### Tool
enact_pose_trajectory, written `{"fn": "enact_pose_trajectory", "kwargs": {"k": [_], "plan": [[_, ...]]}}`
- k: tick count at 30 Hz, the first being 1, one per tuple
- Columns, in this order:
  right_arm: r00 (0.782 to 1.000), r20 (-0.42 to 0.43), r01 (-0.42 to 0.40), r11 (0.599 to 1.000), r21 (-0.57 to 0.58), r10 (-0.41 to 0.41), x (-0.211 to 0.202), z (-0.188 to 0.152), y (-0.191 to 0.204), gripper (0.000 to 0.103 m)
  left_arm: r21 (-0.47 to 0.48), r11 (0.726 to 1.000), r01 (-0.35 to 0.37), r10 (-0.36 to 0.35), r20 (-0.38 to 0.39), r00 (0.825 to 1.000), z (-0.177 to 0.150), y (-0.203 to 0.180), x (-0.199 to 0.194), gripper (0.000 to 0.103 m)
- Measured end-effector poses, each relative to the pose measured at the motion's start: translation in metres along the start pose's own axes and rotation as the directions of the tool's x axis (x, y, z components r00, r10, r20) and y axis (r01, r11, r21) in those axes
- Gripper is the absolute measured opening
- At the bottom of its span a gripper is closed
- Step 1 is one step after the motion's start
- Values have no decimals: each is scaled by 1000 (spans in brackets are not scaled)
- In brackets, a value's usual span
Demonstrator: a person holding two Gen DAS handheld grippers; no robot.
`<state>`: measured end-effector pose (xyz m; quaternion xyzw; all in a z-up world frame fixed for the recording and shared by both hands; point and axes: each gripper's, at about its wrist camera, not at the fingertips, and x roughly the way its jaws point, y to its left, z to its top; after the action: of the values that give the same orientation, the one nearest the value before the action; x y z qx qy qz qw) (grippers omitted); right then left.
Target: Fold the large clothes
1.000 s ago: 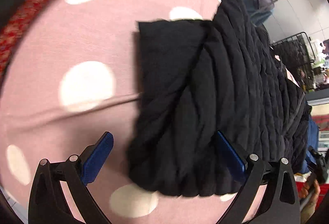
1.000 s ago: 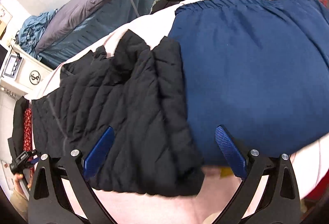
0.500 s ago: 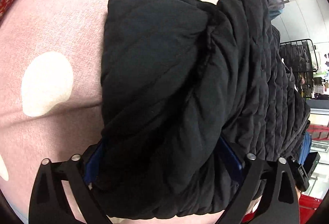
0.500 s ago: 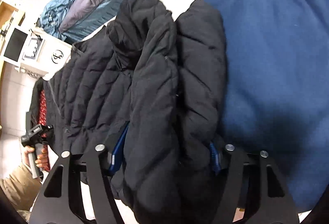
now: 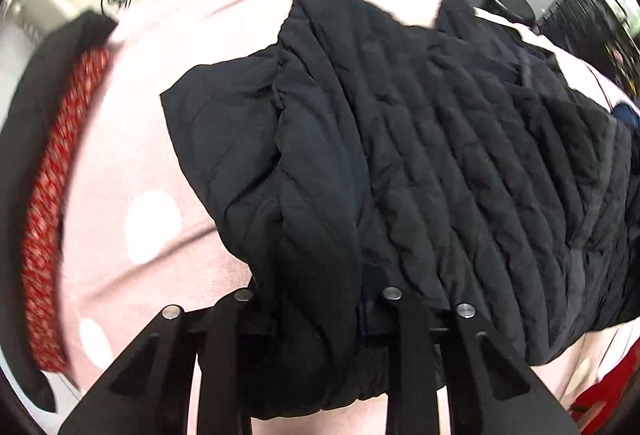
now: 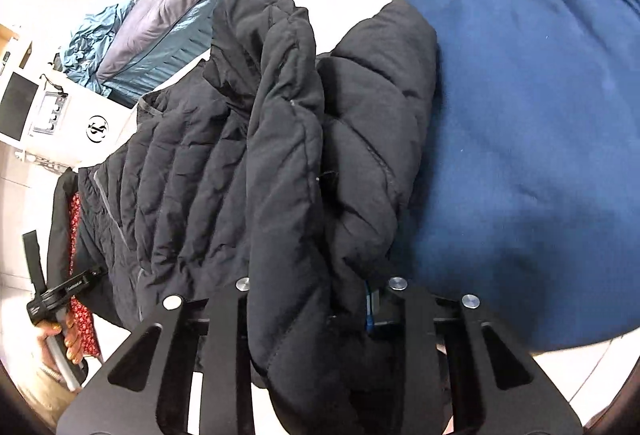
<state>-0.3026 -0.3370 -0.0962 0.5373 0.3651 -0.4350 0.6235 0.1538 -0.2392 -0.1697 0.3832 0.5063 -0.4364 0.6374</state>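
A black quilted jacket (image 5: 440,155) lies bunched on a pink bedsheet with white dots (image 5: 152,227). My left gripper (image 5: 318,299) points down at it, and its jaws are closing with a thick fold of the jacket pinched between them; the cloth hides the pads. In the right wrist view the same jacket (image 6: 200,187) spreads to the left. My right gripper (image 6: 316,299) has its jaws closing on a puffy fold at the jacket's other end. Only a sliver of one blue pad (image 6: 368,309) shows beside the cloth.
A big dark blue cloth (image 6: 520,115) lies right against the jacket on the right. A red patterned cloth with a black border (image 5: 52,195) runs along the sheet's left edge. Behind are grey-blue bedding (image 6: 192,23) and a white machine (image 6: 80,123). A hand (image 6: 60,339) holds the other gripper's handle.
Both grippers stood wide open over the jacket a second ago and have since narrowed onto folds of it. The left view has swung round and pulled back with the cloth bunched in its jaws.
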Motion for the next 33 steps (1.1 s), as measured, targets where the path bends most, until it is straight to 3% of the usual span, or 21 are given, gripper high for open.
{"fn": "enact_pose_trajectory", "kwargs": {"k": [5,6,12,22,28,33], "plan": [[999,32,44,999,-14,-44,-11,-9,24,27,63,998,20,-23,39,999,-4,-8,-17,22],[998,40,52,999,-15,-51,-15,-11,30,27,72,997,27,-31,47,998,-20,-3,-20,21],[991,79,114,991,-66,-109,-37,-26,73,26,72,991,115,-121,86,989,-26,19,-40,19],[995,83,60,992,-113,-51,-73,-44,111,23,-19,968,251,-246,138,960,-68,74,-75,17],[999,50,0,974,-228,12,-79,-51,144,22,-93,971,221,-203,172,964,-101,114,-99,16],[997,25,-63,916,-396,80,-73,-51,206,20,-146,976,164,-127,236,963,-115,140,-130,15]]}}
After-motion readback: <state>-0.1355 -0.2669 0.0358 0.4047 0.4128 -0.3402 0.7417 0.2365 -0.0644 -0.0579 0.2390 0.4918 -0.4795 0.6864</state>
